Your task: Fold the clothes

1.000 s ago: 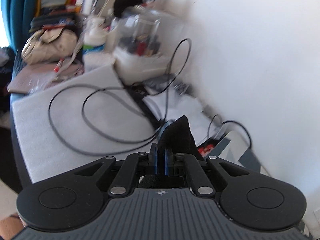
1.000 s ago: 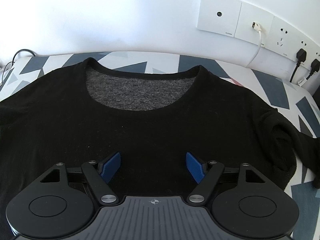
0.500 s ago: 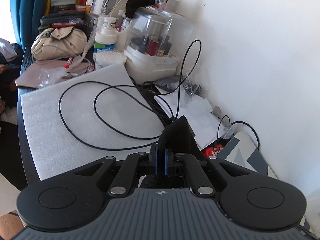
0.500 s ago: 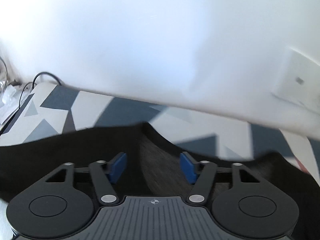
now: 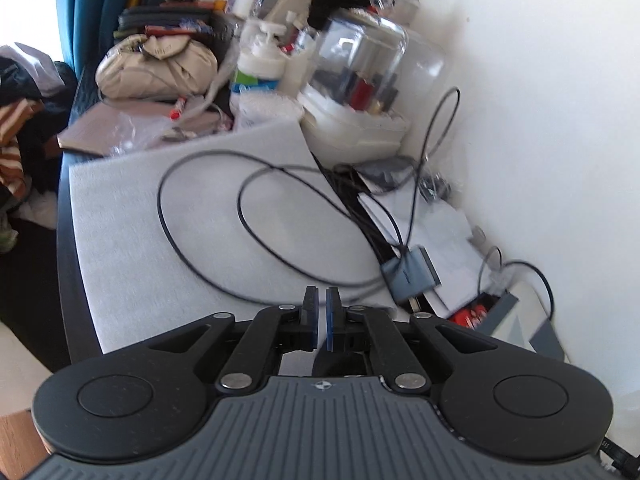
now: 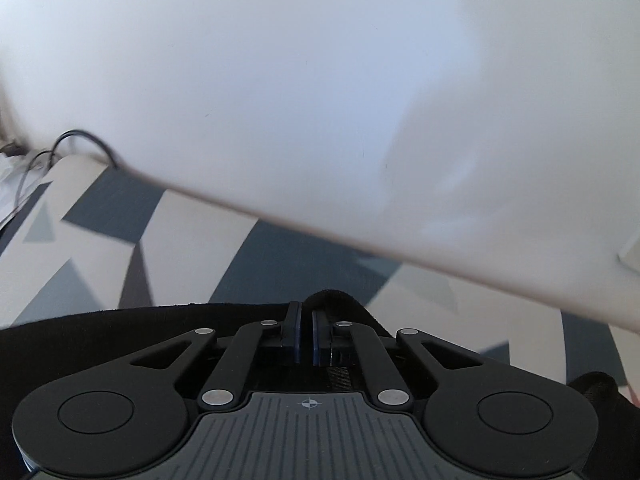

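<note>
The black sweater [image 6: 120, 320] lies on the grey-and-white patterned cloth [image 6: 256, 256] near the wall. My right gripper [image 6: 306, 312] is shut on a raised fold of the sweater's edge [image 6: 340, 300], which stands up beside the blue pads. My left gripper [image 5: 321, 298] has its blue pads nearly together with a thin gap, and no cloth shows between them. It hangs above the white foam sheet [image 5: 152, 224]. The sweater does not show in the left wrist view.
A looped black cable [image 5: 248, 216] and a grey adapter [image 5: 412, 274] lie on the foam sheet. Behind stand a clear-domed container [image 5: 360, 92], a pump bottle [image 5: 260, 64], a beige pouch [image 5: 156, 68] and papers. A white wall [image 6: 320, 80] rises close ahead. A cable [image 6: 80, 140] runs at its foot.
The black cloth that was between my left pads is gone and they now show a thin gap. My right gripper has moved to the sweater's edge and shut on it.
</note>
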